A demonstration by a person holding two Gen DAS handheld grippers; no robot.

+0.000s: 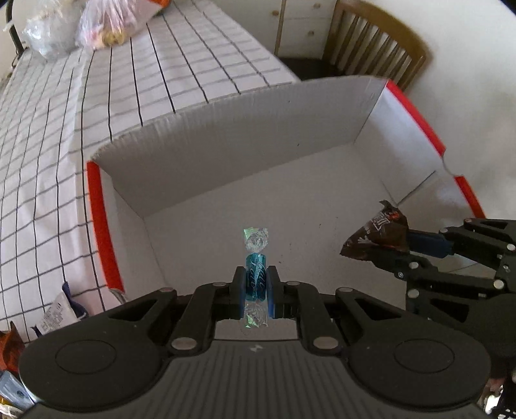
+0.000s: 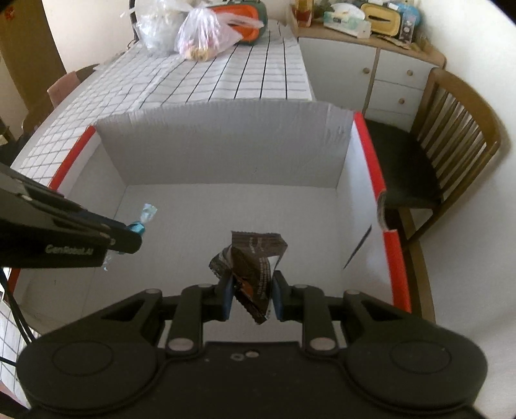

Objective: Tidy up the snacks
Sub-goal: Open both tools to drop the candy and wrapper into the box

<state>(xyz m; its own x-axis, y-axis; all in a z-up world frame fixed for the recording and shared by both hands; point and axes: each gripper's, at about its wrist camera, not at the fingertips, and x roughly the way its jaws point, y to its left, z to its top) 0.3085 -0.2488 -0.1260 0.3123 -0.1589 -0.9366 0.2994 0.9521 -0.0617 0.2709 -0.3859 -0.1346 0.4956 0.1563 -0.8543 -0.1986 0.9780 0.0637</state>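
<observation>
A white cardboard box with red edges (image 1: 206, 154) (image 2: 225, 148) stands open on the checked tablecloth; its floor is bare. My left gripper (image 1: 255, 283) is shut on a blue wrapped candy (image 1: 255, 274) and holds it above the box's near left part. It also shows in the right wrist view (image 2: 129, 230) with the candy (image 2: 142, 219). My right gripper (image 2: 252, 290) is shut on a dark brown snack packet (image 2: 250, 261) above the box's middle. In the left wrist view the right gripper (image 1: 409, 245) and the packet (image 1: 377, 235) are at the right.
Plastic bags of snacks (image 2: 206, 35) (image 1: 106, 25) lie at the table's far end. A wooden chair (image 2: 451, 145) stands right of the box, with a white cabinet (image 2: 371, 67) behind it. More snack packets (image 1: 54, 312) lie left of the box.
</observation>
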